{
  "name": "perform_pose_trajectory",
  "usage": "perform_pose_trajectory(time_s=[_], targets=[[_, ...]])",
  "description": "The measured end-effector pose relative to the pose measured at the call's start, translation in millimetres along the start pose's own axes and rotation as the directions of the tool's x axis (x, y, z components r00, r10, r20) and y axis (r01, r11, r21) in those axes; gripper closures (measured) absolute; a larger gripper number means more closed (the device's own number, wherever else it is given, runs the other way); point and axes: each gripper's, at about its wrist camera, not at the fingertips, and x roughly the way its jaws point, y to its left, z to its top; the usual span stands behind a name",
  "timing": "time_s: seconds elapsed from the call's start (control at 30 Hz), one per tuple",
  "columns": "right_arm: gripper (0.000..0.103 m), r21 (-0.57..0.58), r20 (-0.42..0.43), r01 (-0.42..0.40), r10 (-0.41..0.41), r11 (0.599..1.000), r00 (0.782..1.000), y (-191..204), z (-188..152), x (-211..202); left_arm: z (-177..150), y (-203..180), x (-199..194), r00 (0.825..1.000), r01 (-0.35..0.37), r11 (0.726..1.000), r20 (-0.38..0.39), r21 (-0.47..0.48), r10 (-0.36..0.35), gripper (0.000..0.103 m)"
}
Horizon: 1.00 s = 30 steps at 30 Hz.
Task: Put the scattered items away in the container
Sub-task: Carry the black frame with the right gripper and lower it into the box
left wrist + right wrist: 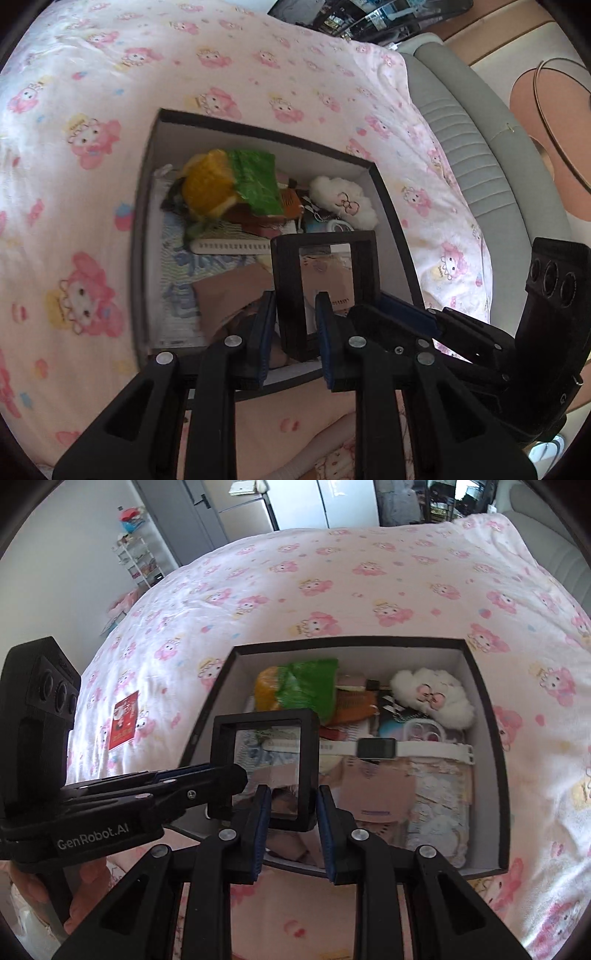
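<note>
Black square frame (325,280) with clear pane is hanging upright over the open box (142,236), both grippers clamping it: left gripper (295,332) on one side bar, right gripper (291,808) on the bottom bar. Box is sitting on the pink-print bed (332,590), holding a white plush (432,696), green packet (310,686), and white watch (376,747). Red card (123,720) is lying apart on the bed.

"GenRobot.AI" in white letters on the side of the left gripper (218,775), near left in the right wrist view. Red card (124,720) on the bedsheet (332,590), far left of the box (487,716): print on it too small to read. Pink paper (332,284) in the box carries a dark line of print, illegible. Nothing else readable.
</note>
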Motion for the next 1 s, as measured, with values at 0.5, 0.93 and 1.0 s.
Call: perform_pose_trajectory(time_s=[0.5,0.93,1.0], targets=[[0.080,0.092,-0.015,0.144,-0.143,0.985,0.990,-79.2,-11.3,4.9,-6.0,-37.8,81.6,0.991,-0.017,0.999,-0.130,0.030,0.021,0.083],[0.080,0.150,0.005,0.091,-0.093,0.984,0.996,-84.9,-15.4,23.9,-11.3,-13.4,51.4,0.999,-0.054,0.995,-0.010,-0.080,0.053,0.083],[0.080,0.149,0.009,0.087,-0.090,0.985,0.996,-85.7,-15.1,22.8,-11.6,-9.0,52.4,0.998,-0.066,0.993,-0.012,-0.098,0.065,0.083]])
